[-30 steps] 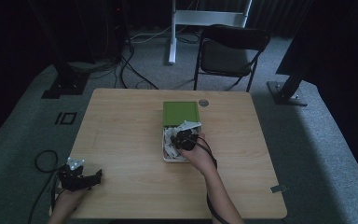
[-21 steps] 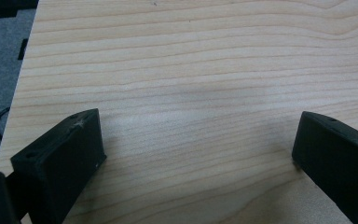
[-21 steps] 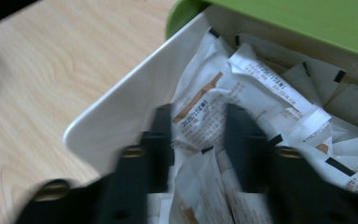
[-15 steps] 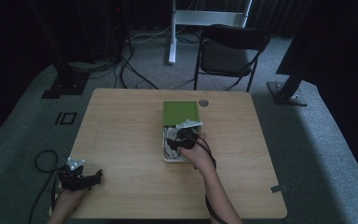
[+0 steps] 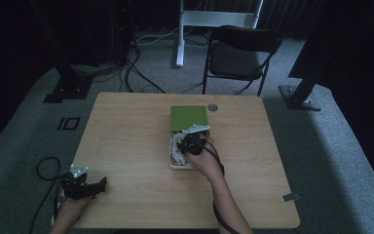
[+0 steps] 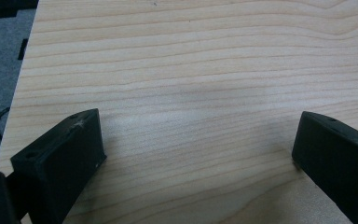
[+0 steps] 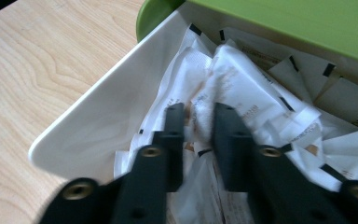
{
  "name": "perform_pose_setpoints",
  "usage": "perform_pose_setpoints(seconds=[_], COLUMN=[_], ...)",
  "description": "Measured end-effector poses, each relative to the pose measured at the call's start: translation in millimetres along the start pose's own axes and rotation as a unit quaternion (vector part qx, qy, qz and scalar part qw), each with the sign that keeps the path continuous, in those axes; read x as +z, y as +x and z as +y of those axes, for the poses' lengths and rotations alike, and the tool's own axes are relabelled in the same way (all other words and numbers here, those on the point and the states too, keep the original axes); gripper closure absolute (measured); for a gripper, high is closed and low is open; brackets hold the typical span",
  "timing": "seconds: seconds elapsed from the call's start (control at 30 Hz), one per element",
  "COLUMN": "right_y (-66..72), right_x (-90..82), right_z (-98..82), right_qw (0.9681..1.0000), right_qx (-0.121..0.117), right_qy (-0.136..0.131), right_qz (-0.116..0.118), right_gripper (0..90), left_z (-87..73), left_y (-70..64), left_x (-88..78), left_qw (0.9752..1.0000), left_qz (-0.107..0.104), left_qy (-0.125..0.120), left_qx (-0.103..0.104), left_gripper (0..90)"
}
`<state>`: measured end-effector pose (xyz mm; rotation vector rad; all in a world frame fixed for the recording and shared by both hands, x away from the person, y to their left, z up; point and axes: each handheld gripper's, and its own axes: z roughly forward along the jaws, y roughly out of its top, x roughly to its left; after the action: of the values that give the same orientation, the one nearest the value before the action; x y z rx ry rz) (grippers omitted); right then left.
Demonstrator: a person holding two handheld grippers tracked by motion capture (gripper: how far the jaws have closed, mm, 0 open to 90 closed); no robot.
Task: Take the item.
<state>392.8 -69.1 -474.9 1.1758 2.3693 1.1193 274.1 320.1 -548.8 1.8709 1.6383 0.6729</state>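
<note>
Wooden table (image 5: pixel 126 146) on grey carpet (image 5: pixel 321 146); left tongs (image 6: pixel 196 140) released, right tongs (image 7: pixel 198 116) pinching a sachet (image 7: pixel 223 88), just closing.

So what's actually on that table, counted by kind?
White box: 1
Green lid: 1
Paper packets in the box: a heap, too jumbled to count
Hand-held gripper: 2, left, right
Total: 4, plus the packets

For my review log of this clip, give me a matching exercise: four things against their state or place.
1 left tongs
2 right tongs
3 green lid
4 folding chair

a pinching a white packet in the white box
b on the floor beyond the table
c jaws apart over bare wood
d over the box's far end

Pairs: 1-c, 2-a, 3-d, 4-b
</note>
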Motion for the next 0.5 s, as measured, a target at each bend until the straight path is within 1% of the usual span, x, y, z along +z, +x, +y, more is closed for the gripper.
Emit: perform_pose_setpoints(seconds=[0.03,0.07,0.17,0.2,0.23,0.27,0.33,0.5], right_y=[-1.6,-2.4,-3.8,-3.4,-3.2,-3.0,-2.1,-1.7], right_x=[-1.9,-3.4,-7.2,-9.5,-11.7,-13.6,-18.8,-27.6], right_z=[-0.3,-0.3,0.0,0.7,1.6,2.5,5.0,8.1], right_qw=[1.0,1.0,0.9999,0.9998,0.9997,0.9996,0.9993,0.999], right_qx=[-0.006,-0.001,0.0,-0.002,0.0,-0.001,0.0,-0.002], right_qy=[-0.003,-0.007,-0.015,-0.017,-0.025,-0.026,-0.034,-0.04], right_qz=[-0.001,0.0,0.0,0.007,0.006,0.007,0.015,0.021], right_gripper=[81.7,82.3,83.6,83.7,83.7,83.7,83.7,83.8], left_z=[0.0,0.0,0.0,0.0,0.0,0.0,0.0,0.0], left_y=[0.0,0.1,0.0,0.1,0.0,0.0,0.0,0.0], left_x=[0.0,-0.1,0.0,-0.1,0.0,0.0,0.0,0.0], left_qw=[1.0,1.0,1.0,1.0,1.0,1.0,1.0,1.0], left_qz=[0.0,0.0,0.0,0.0,0.0,0.0,0.0,0.0], left_qy=[0.0,0.001,0.0,0.001,0.0,0.0,0.0,0.0], left_qx=[0.0,0.001,0.0,0.001,0.0,0.0,0.0,0.0], left_gripper=[2.8,2.8,2.8,2.8,2.8,2.8,2.8,2.8])
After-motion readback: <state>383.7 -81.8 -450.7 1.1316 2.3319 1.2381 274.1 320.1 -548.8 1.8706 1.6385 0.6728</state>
